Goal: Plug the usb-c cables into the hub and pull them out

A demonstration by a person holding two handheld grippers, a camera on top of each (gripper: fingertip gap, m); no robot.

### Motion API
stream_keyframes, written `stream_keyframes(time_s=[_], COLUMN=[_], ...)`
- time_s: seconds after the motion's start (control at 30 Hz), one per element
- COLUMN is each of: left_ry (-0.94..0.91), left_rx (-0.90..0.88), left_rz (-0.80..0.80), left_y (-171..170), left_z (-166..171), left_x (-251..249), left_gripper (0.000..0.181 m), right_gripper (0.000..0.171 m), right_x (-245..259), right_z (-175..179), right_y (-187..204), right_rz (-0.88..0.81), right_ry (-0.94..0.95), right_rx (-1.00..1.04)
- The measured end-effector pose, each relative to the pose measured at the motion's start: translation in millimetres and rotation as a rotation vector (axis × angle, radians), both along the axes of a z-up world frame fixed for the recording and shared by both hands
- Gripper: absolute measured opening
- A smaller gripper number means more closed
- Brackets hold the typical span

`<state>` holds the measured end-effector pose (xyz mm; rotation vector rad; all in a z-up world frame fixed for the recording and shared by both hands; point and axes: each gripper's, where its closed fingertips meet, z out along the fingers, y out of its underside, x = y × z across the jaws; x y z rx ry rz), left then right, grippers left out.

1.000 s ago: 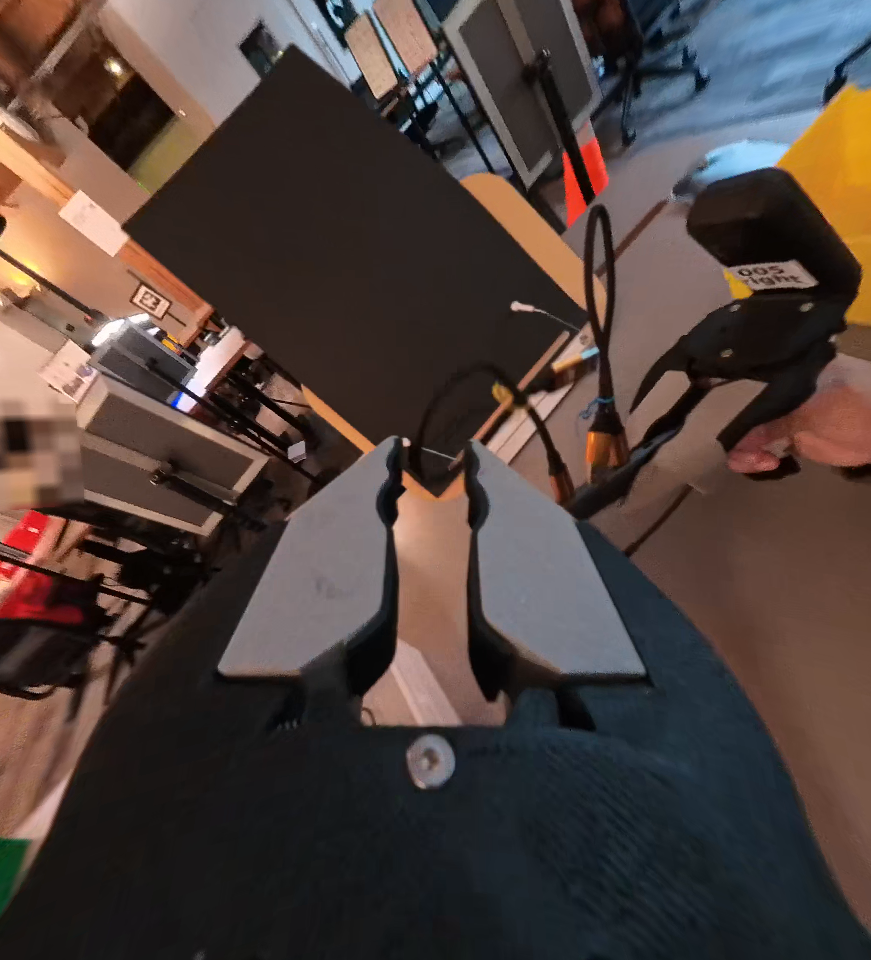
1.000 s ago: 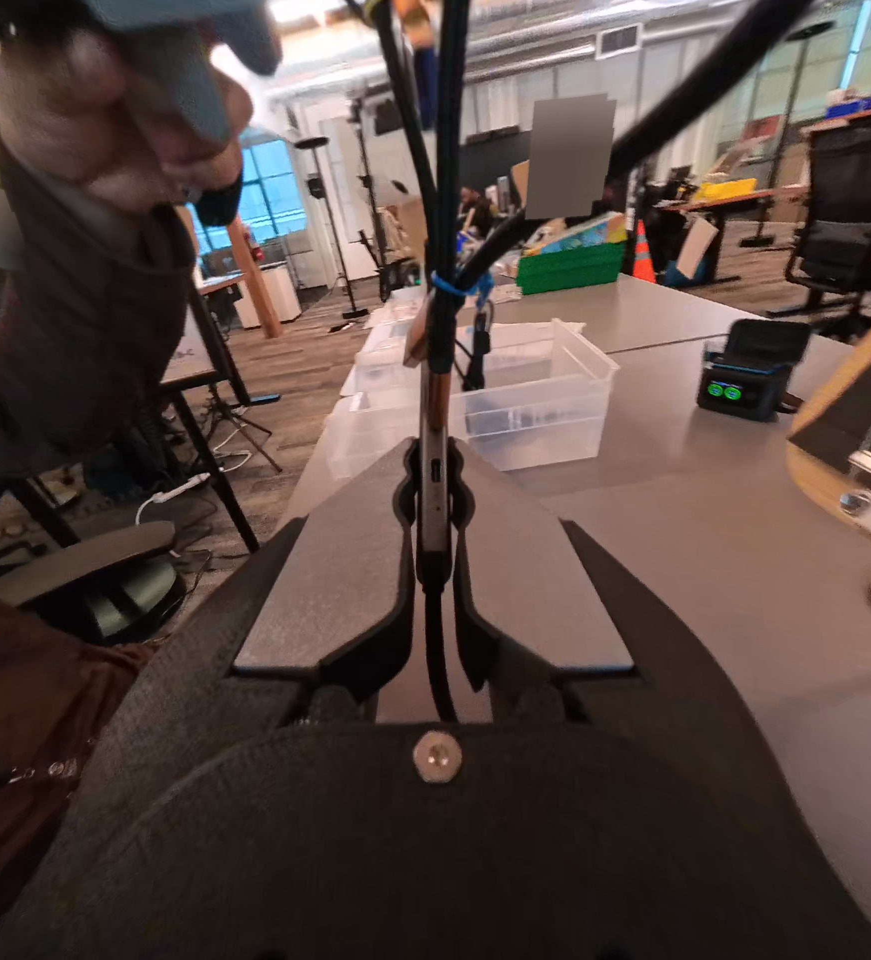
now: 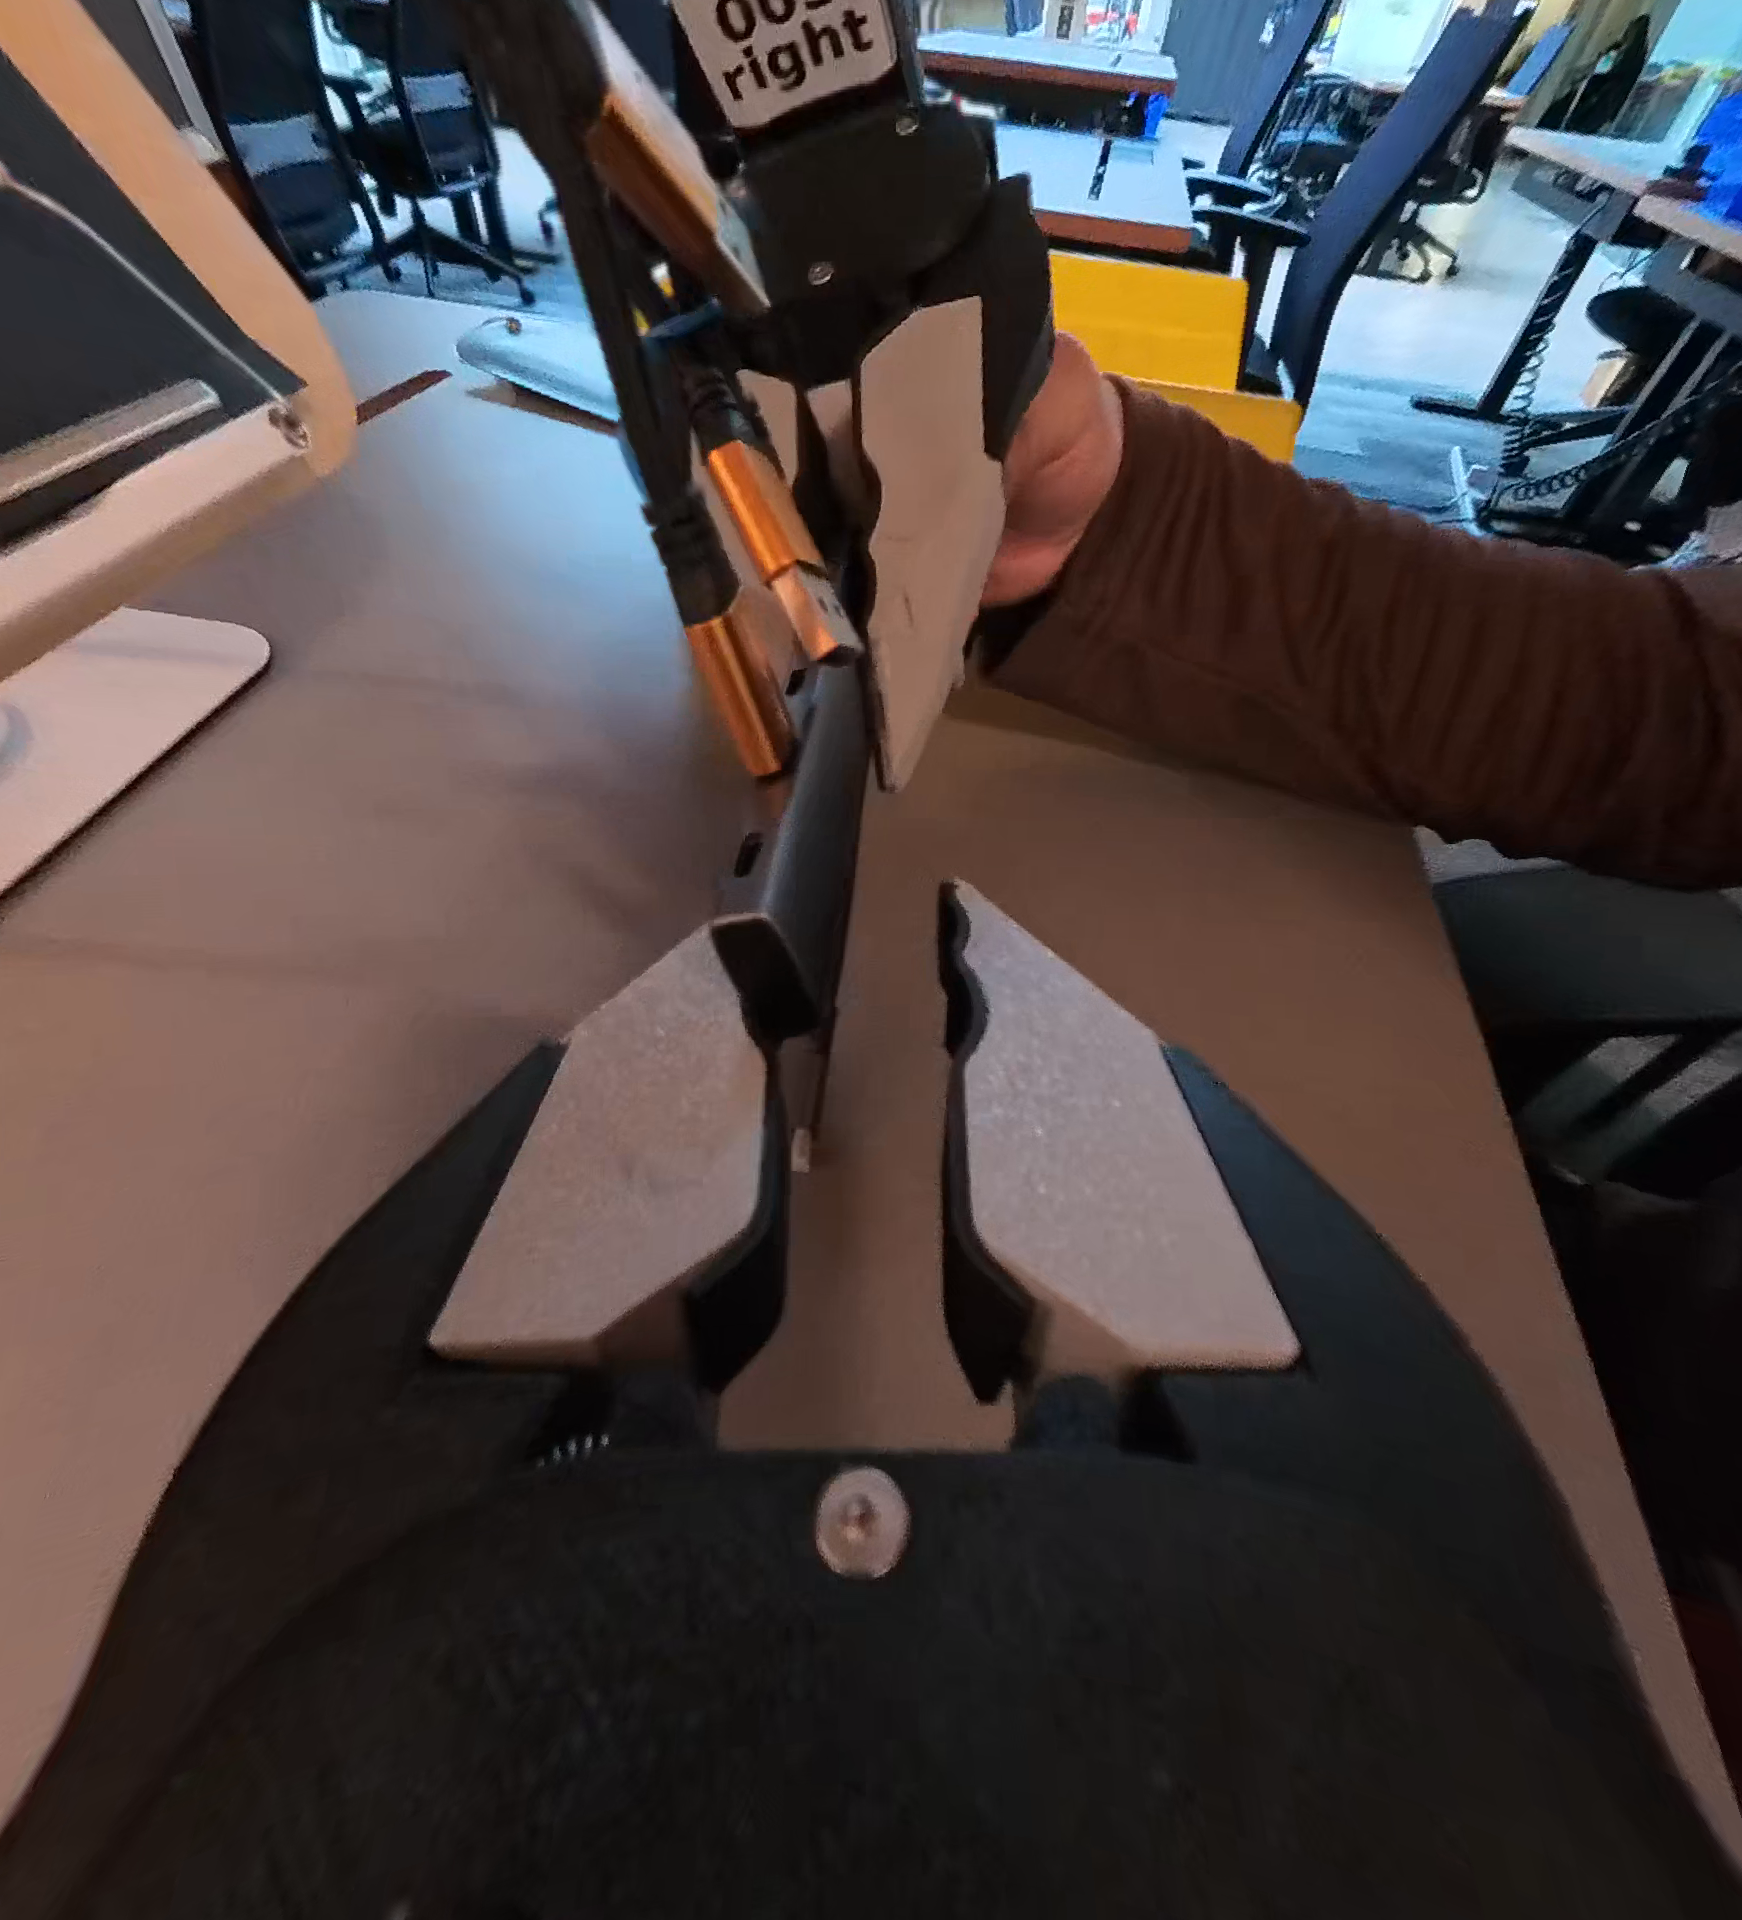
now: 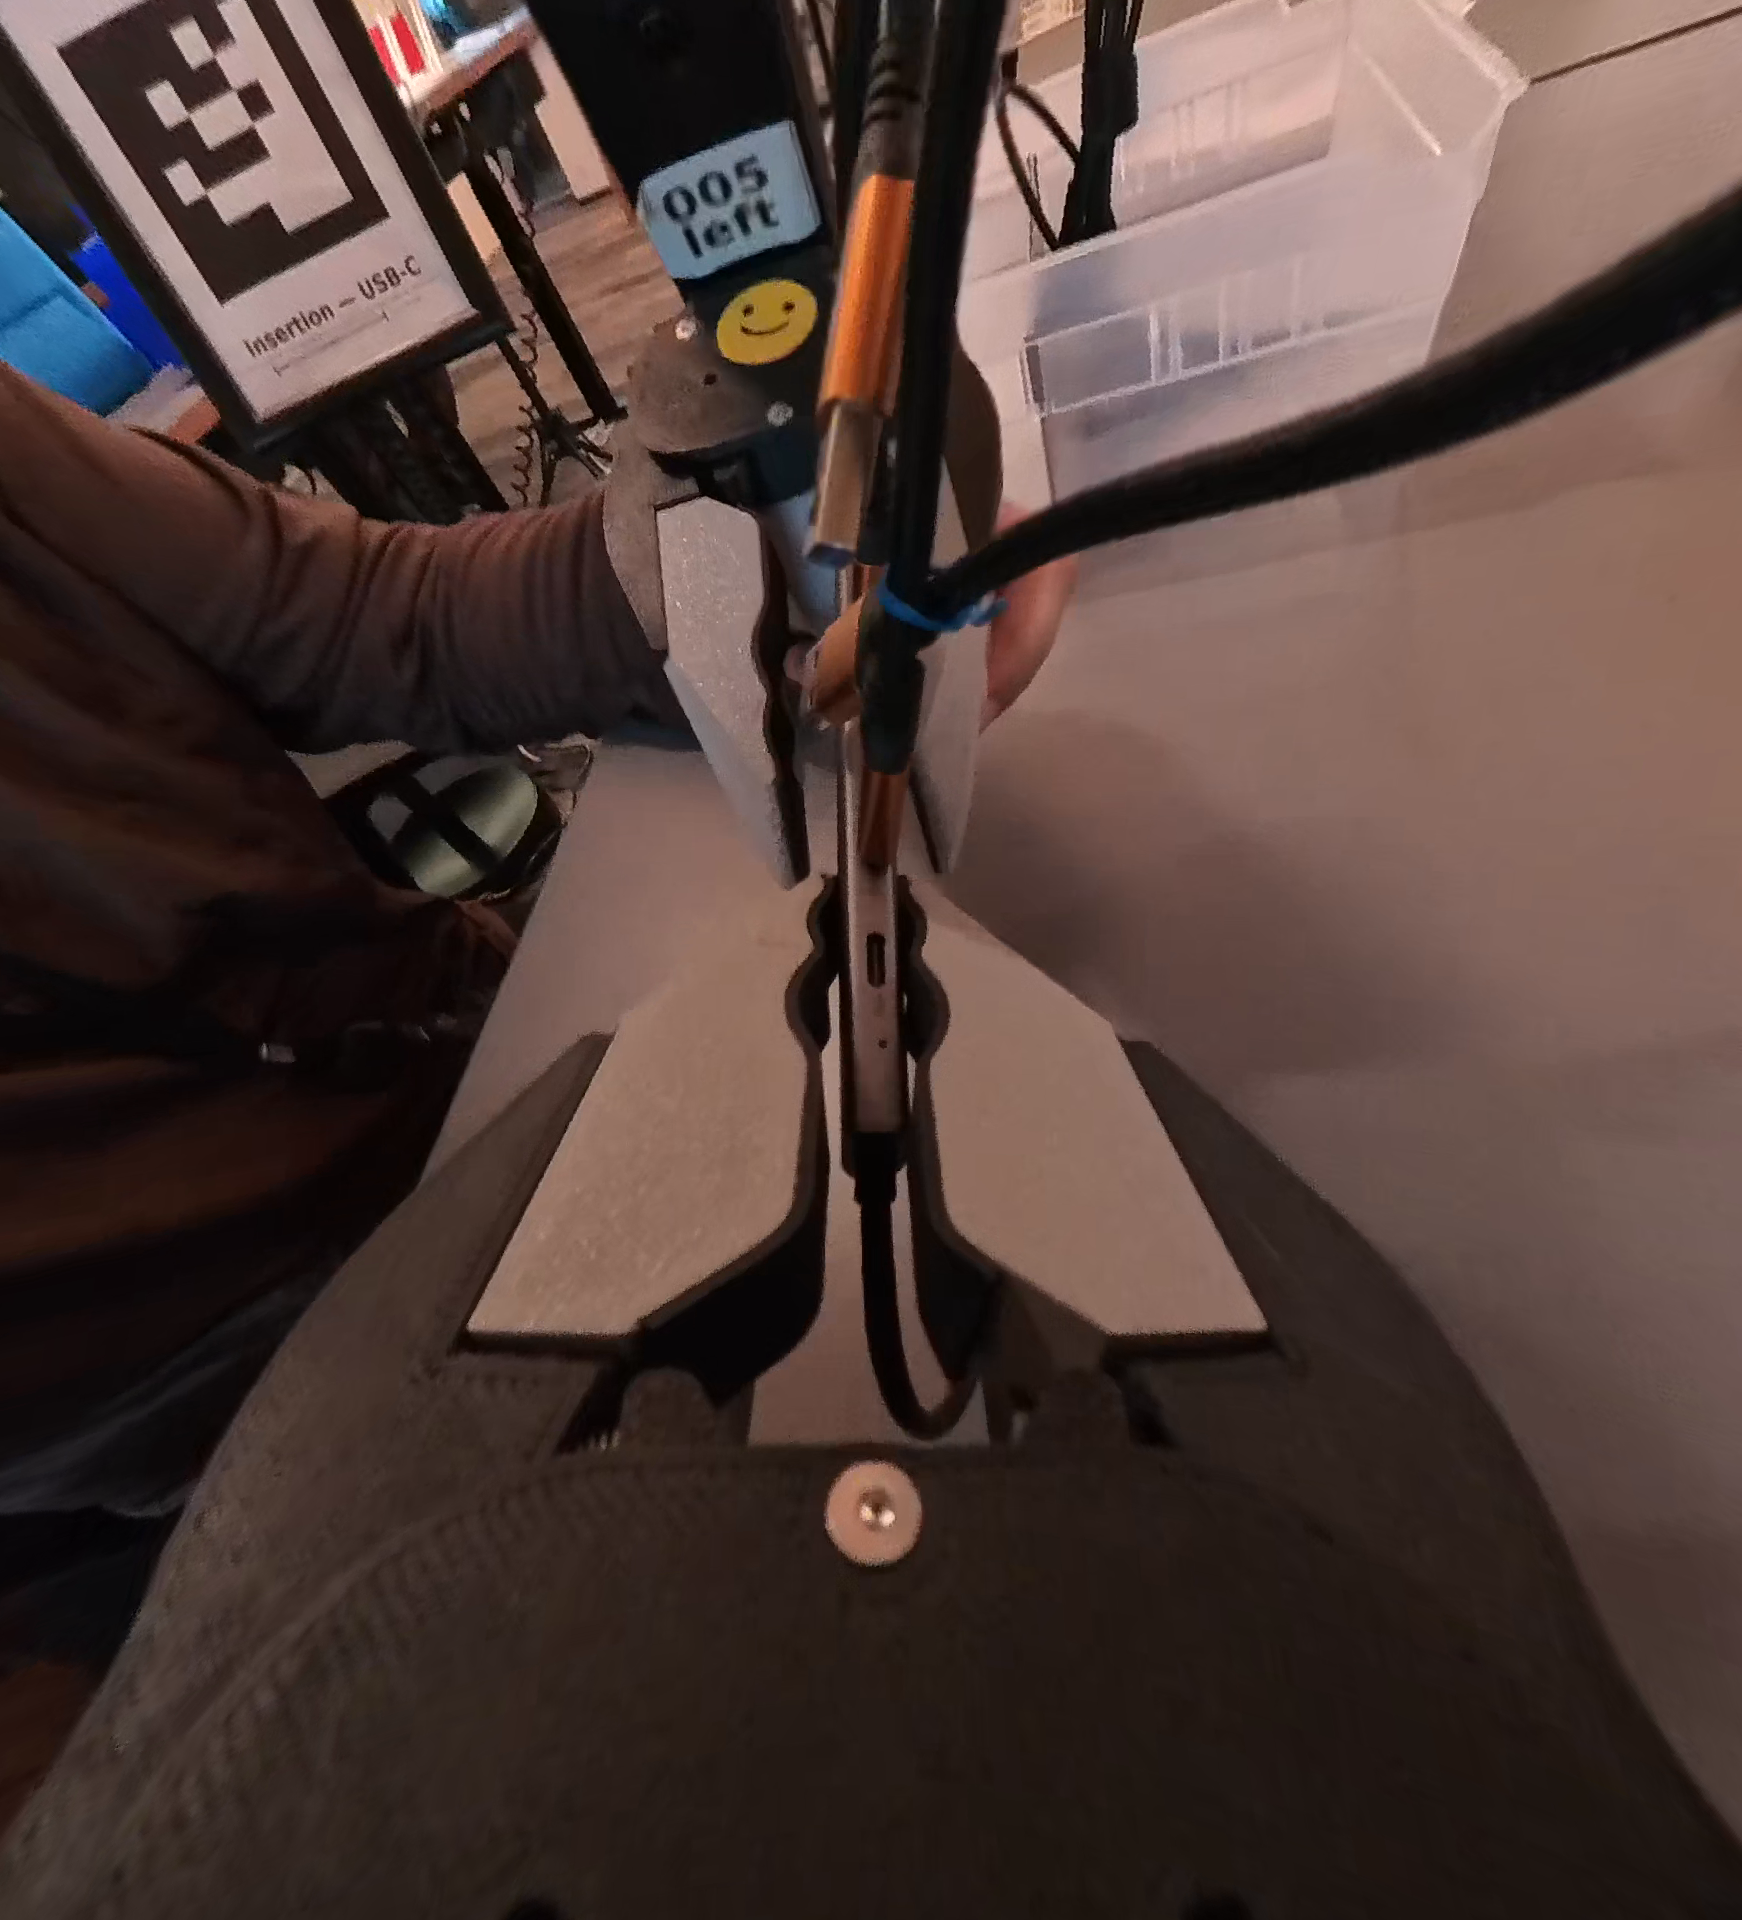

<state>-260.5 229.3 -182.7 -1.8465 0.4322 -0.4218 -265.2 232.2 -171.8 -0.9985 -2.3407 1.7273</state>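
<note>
One hub [image 3: 807, 821], slim and dark. Three orange-collared cable plugs [image 3: 765, 520] hang beside it, bundled with one blue tie [image 4: 934, 613]. Two tongs: the left [image 3: 851, 971] and the right [image 4: 867, 940]. One clear plastic bin [image 4: 1251, 239], one framed marker sign [image 4: 223, 177], one monitor [image 3: 67, 416] on the tabletop [image 3: 327, 883].

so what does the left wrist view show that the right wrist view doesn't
Only the left wrist view shows a monitor stand, a yellow bin and office chairs. Only the right wrist view shows a marker sign, clear plastic bins and a blue tie around the cables. Both show the hub held in the right gripper, orange-sleeved plugs, the open left gripper and the grey table.
</note>
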Motion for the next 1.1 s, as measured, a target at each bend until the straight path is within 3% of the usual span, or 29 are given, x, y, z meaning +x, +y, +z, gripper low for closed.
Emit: stream_keyframes(time_s=[0.27, 0.57, 0.67, 0.83, 1.1], left_ry=[-0.007, -0.022, -0.046, -0.083, -0.092], left_rx=[-0.034, -0.102, -0.112, -0.111, -0.107], left_rz=[0.030, 0.009, -0.002, 0.005, 0.011], left_y=[1, 1, 1, 2, 1], left_z=[-10, -18, -19, -17, -16], left_x=[-8, -9, -7, -10, -13], left_gripper=[0.012, 0.008, 0.008, 0.008, 0.008], right_gripper=[0.007, 0.011, 0.004, 0.002, 0.004], right_x=[-1, -7, -8, -12, -15], right_z=[-29, -17, -1, 1, -9], right_y=[-6, 3, 11, 12, 5], right_rz=[0.010, -0.036, -0.068, -0.104, -0.088], right_ry=[-0.054, -0.029, 0.030, 0.111, 0.082], right_rx=[0.110, -0.007, -0.055, 0.030, 0.056])
